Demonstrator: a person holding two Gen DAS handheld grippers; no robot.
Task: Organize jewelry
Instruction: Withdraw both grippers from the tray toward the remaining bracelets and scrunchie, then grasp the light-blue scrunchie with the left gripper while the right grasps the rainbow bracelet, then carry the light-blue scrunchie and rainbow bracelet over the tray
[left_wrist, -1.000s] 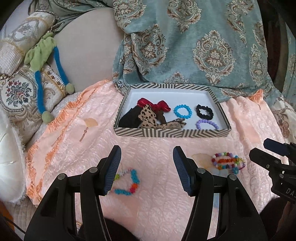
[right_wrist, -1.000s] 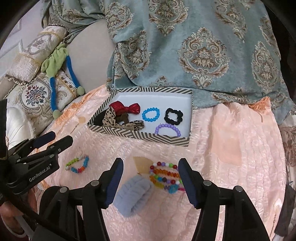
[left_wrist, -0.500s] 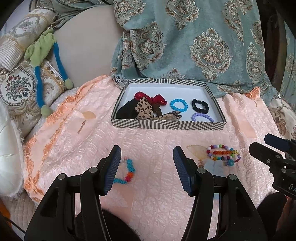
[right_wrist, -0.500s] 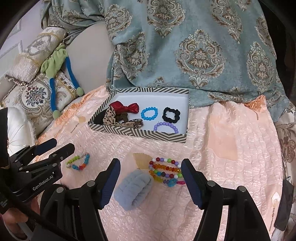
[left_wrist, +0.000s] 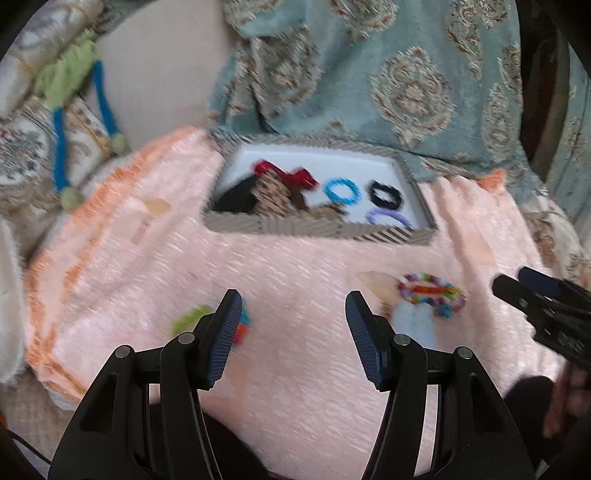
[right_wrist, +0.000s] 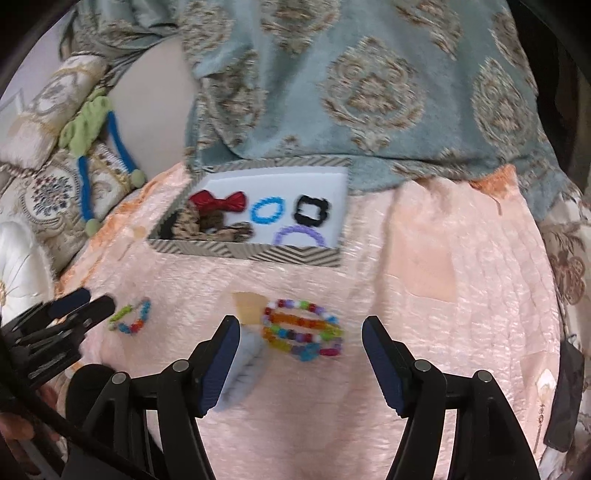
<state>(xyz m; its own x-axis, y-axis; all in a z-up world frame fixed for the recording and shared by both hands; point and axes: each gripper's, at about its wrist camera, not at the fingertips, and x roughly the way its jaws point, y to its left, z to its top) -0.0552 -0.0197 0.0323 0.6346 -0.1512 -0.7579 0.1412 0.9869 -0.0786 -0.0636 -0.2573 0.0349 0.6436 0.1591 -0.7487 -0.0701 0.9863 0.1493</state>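
several multicoloured bead bracelets (right_wrist: 302, 328) lie stacked on the pink quilt (right_wrist: 443, 295), between the right gripper (right_wrist: 300, 352)'s wide-open, empty jaws. left gripper (left_wrist: 293, 334) jaws also gape empty.

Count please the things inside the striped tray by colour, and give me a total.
Red bow: 1
Blue ring: 1
Black ring: 1
Purple ring: 1
Leopard-print pieces: 2, as far as the blur shows
Black piece: 1
Total in the tray: 7
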